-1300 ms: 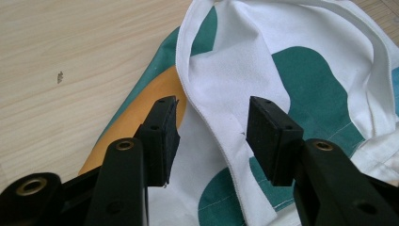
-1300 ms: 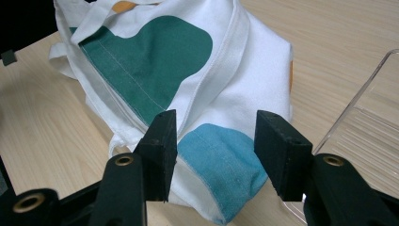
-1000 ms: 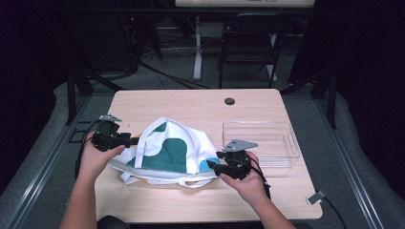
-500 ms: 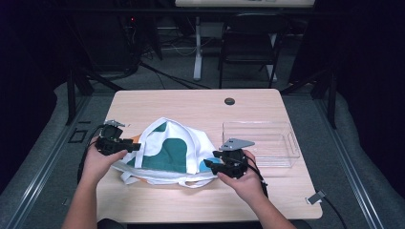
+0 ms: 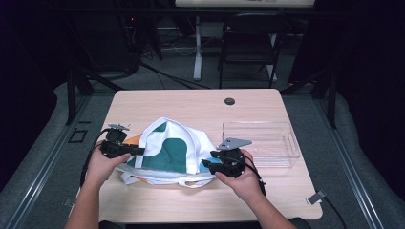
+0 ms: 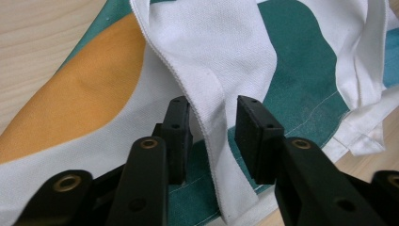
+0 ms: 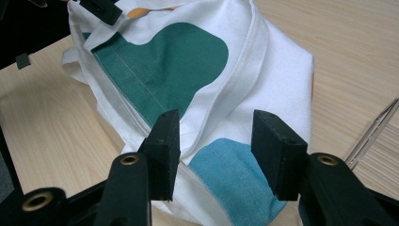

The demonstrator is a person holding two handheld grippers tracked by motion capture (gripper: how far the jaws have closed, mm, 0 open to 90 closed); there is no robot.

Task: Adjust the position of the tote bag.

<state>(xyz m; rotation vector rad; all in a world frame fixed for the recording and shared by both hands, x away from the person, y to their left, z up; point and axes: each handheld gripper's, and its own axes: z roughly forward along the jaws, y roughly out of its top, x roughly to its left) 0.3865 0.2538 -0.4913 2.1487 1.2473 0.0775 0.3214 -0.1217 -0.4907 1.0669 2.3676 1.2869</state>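
A pale wooden bench stands on grey floor in a dark room, a chair behind it. The bag lies at the bench's near middle, a clear tray beside it. The left gripper has just been closing, its fingers spread around a white strap. The right gripper is spread over the bag's edge.
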